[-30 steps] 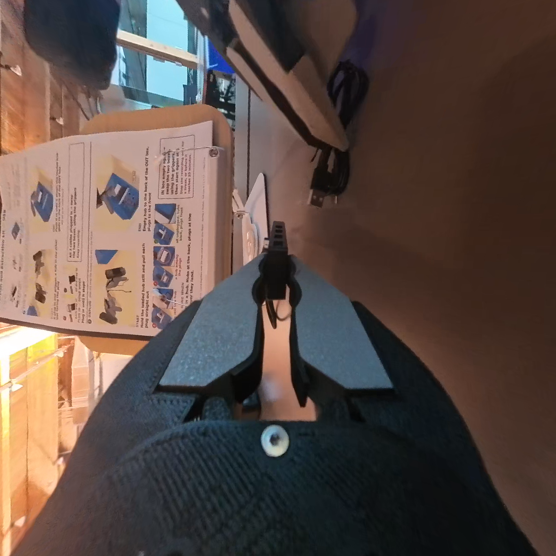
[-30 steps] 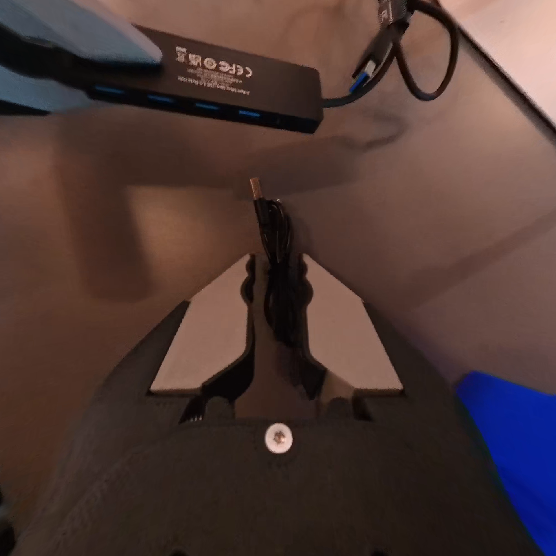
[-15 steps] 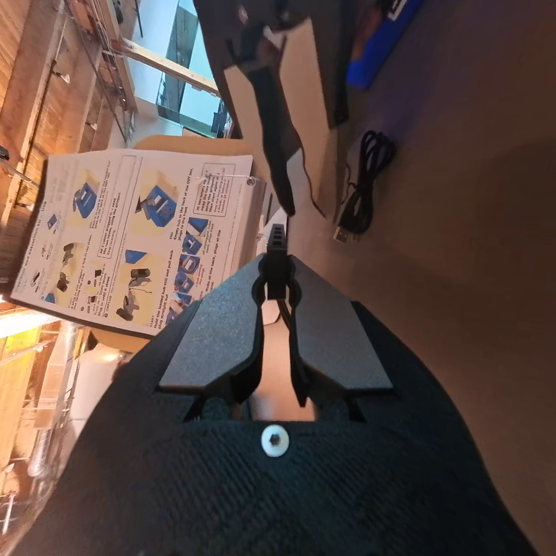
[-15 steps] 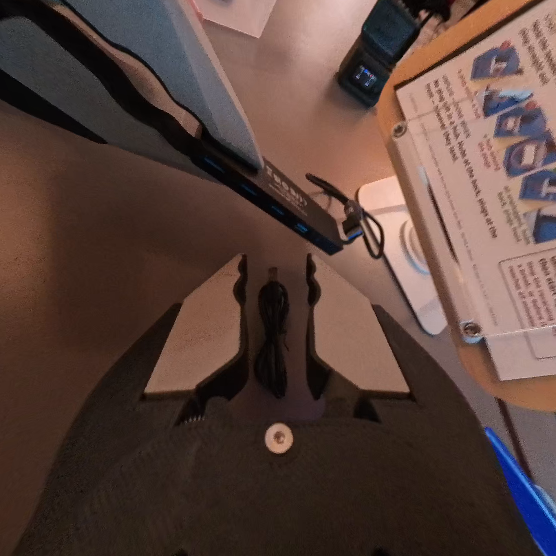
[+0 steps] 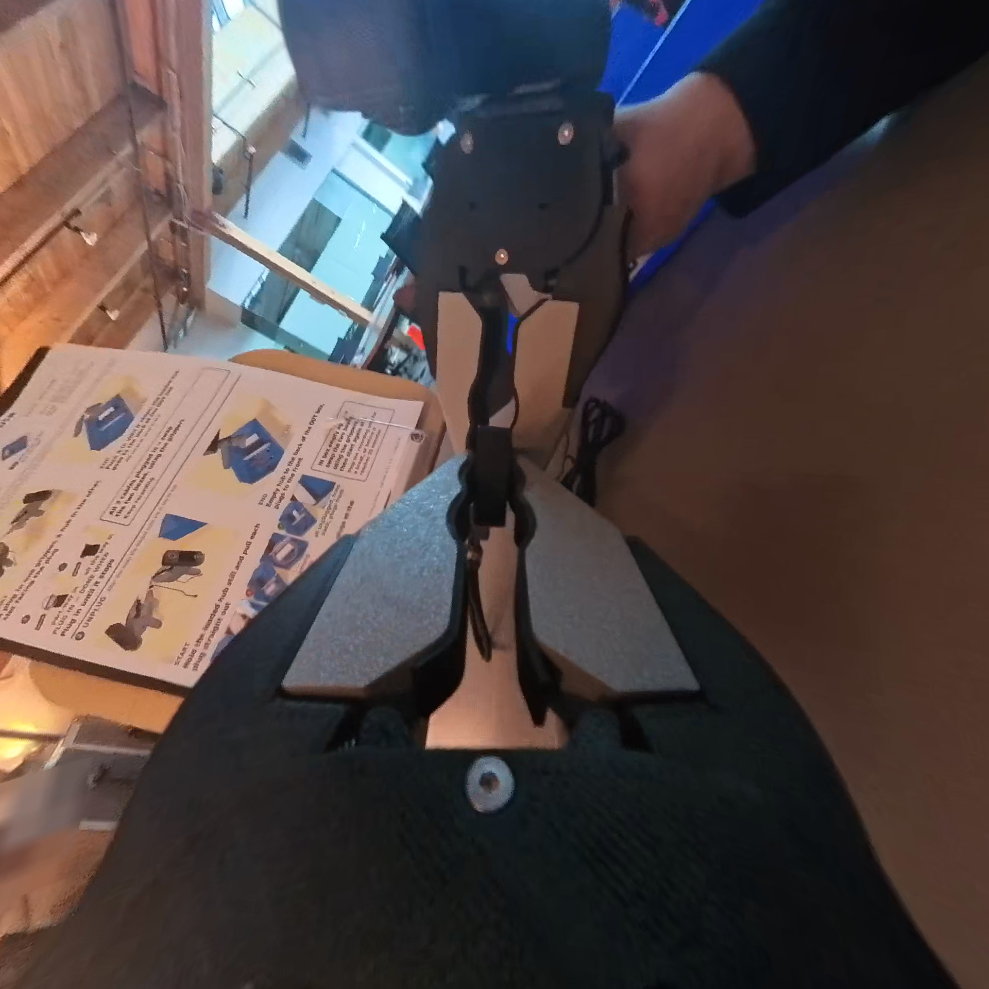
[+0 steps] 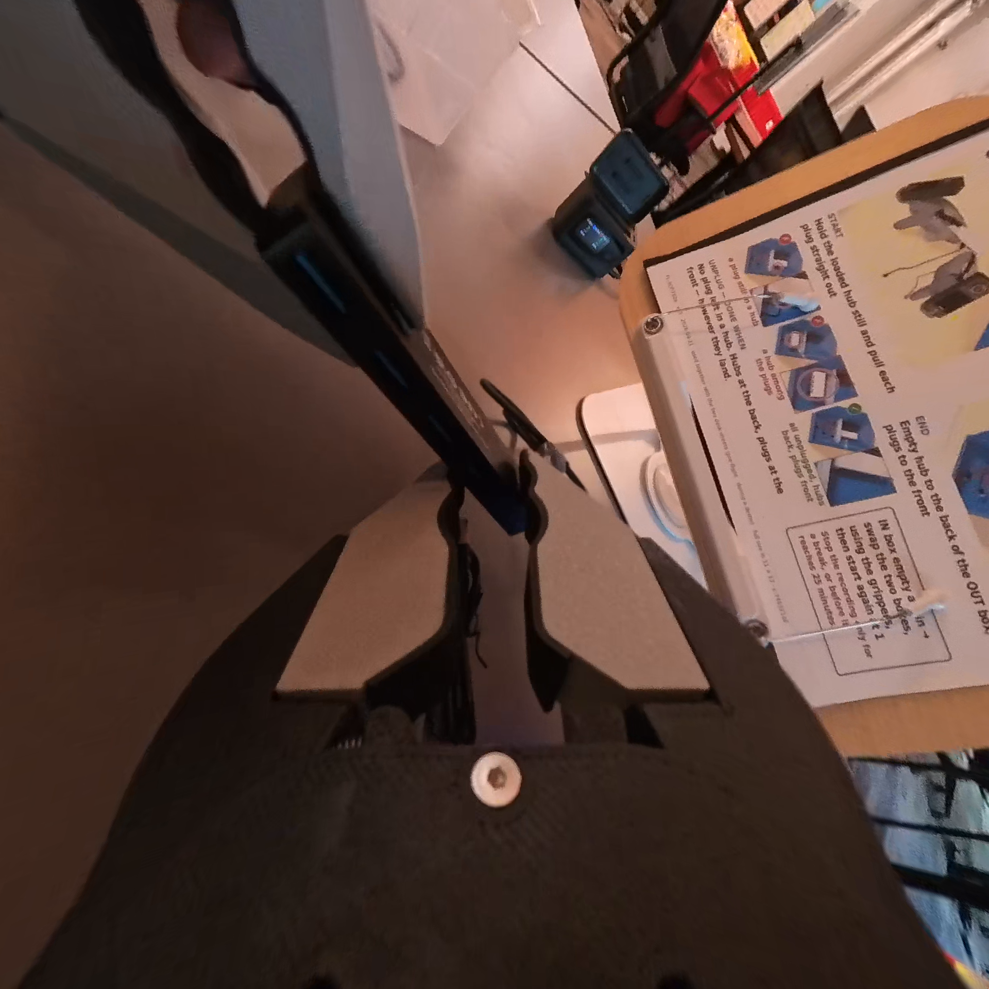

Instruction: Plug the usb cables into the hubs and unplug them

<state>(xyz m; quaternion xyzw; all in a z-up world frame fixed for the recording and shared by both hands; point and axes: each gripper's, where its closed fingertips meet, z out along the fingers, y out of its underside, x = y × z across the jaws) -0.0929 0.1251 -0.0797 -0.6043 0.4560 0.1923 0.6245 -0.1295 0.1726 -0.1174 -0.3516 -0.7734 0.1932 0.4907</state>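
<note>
My left gripper (image 5: 489, 473) is shut on a slim black USB hub (image 5: 489, 481), seen end-on and held above the table. The right gripper (image 5: 495, 417) faces it from the far side, tip to tip. In the right wrist view the hub (image 6: 406, 385) runs diagonally from the left gripper's fingers (image 6: 369, 160) down to my right gripper (image 6: 495, 497), with its blue ports facing lower left. The right gripper is shut on a bundled black USB cable (image 6: 466, 588). The cable's plug is at the hub's near end and is hidden; I cannot tell whether it is inserted.
A second bundled black cable (image 5: 594, 444) lies on the brown table (image 5: 803, 535). An illustrated instruction sheet on a wooden board (image 6: 856, 428) stands to the side. A small black device with a screen (image 6: 605, 225) and a white flat stand (image 6: 621, 428) are behind. A person's hand (image 5: 679, 160) holds the right gripper. One gripper's finger ends stand about 7 cm off the other's.
Both grippers have risen and turned to face each other. The right gripper has carried the cable up to the hub's end. The left gripper has kept hold of the hub.
</note>
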